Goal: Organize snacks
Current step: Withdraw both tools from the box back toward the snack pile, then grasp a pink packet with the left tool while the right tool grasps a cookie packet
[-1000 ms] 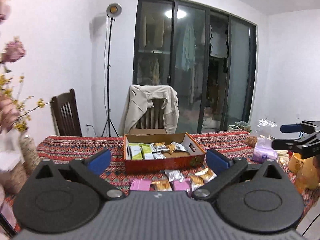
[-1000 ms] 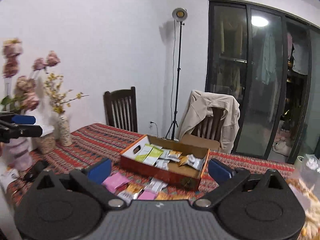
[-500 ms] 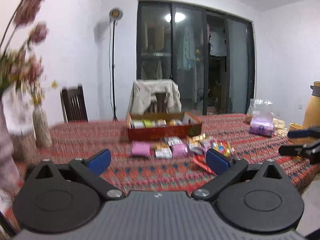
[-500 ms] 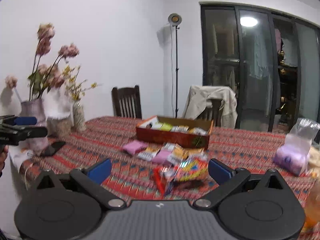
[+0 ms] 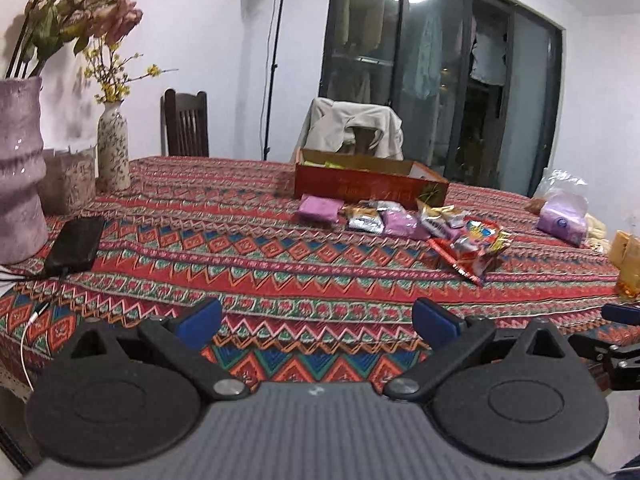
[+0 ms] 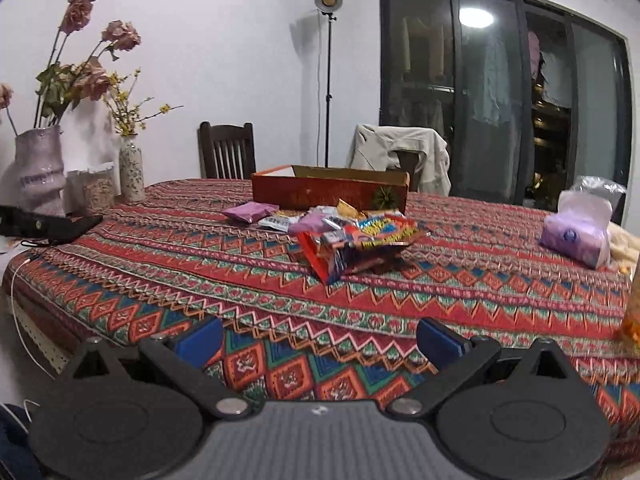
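Observation:
A red cardboard box (image 5: 370,184) (image 6: 330,194) with snack packets inside stands in the middle of the patterned tablecloth (image 5: 248,256) (image 6: 200,264). In front of it lie several loose packets: a pink one (image 5: 320,209) (image 6: 250,212), silver and gold ones (image 5: 366,222), and a large red snack bag (image 5: 474,246) (image 6: 360,246) nearest to me. My left gripper (image 5: 318,320) hangs open low over the table's near edge, nothing between its fingers. My right gripper (image 6: 320,338) is likewise open and empty, well short of the snacks. The right gripper's tip shows at the left view's right edge (image 5: 616,320).
Two flower vases (image 5: 20,168) (image 5: 113,148) and a glass jar (image 5: 68,180) stand at the left edge, with a black phone (image 5: 76,246) and white cable nearby. A purple tissue pack (image 5: 562,216) (image 6: 574,236) and an orange container (image 5: 628,264) sit right. Chairs stand behind the table.
Both grippers have pulled back and dropped from above the box to the table's near edge. The box and snacks now lie farther away. Both stay open.

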Available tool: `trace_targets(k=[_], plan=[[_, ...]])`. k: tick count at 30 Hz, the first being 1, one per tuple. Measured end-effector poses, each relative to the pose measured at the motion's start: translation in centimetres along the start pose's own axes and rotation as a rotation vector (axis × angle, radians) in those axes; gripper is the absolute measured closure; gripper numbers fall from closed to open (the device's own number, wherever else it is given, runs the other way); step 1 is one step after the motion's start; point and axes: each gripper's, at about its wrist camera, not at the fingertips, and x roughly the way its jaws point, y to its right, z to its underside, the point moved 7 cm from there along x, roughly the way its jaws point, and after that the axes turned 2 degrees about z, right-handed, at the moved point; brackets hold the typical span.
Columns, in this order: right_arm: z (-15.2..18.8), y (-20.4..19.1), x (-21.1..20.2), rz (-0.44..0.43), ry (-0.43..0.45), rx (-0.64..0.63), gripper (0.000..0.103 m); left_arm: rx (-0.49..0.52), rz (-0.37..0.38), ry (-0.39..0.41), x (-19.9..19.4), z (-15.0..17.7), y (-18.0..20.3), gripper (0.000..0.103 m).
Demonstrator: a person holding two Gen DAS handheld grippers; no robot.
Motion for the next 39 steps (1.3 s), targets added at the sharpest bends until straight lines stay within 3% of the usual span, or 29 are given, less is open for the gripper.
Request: trace_targets(k=[21,27,36,39], plan=[[-0.9,2.8,4.0,0.061,-0.007,0.111,0.000,0.005,0.034,-0.095,5.9,-0.5,0.0,0.000],[-2.5,3.5,6.5,-0.001,-0.016,0.126,0.000,0.027,0.039,-0.110,9.3,-2.3,0.0,0.000],[-7.6,4.7,12.7,0.021,-0.031,0.009,0.002,0.071,0.059,-0.127,16.3,-7.1,-0.3,0.001],[-9.5,5.5,15.4,0.025,-0.045,-0.007,0.012,0.096,0.068,-0.140,19.7,-8.9,-0.3,0.012]])
